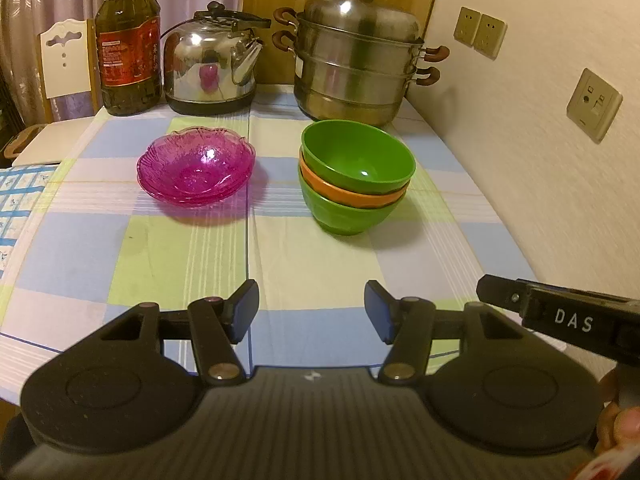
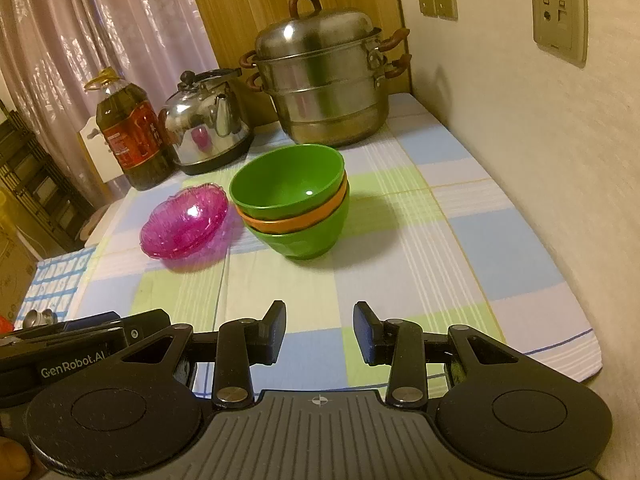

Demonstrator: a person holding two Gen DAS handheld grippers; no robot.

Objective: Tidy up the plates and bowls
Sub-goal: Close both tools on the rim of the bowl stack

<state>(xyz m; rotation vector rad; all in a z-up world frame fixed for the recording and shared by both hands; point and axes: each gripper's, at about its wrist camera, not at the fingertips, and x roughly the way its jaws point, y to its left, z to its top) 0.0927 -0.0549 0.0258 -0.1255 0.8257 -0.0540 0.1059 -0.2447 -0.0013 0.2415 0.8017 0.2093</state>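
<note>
Both tongs hover low over the near end of the counter, side by side and level, each released with its jaws spread wide and nothing between them. Left tongs point straight down the checked cloth toward the dishes; right tongs sit just to their right, and each wrist view catches the other's black body at its edge.

Ahead, well apart from the fingertips, stand two stacks. On the right is a nest of three bowls: a green bowl on top, an orange bowl showing only as a rim band in the middle, and a second green bowl at the bottom, resting on the cloth. The top one holds nothing but a glint of light. Near it on the left, not touching, sit the pink glass plates, scalloped and nested, likewise unfilled.

Behind them, along the back edge, stand an oil bottle filled with dark oil, a steel kettle and a lidded, tiered steamer pot.
</note>
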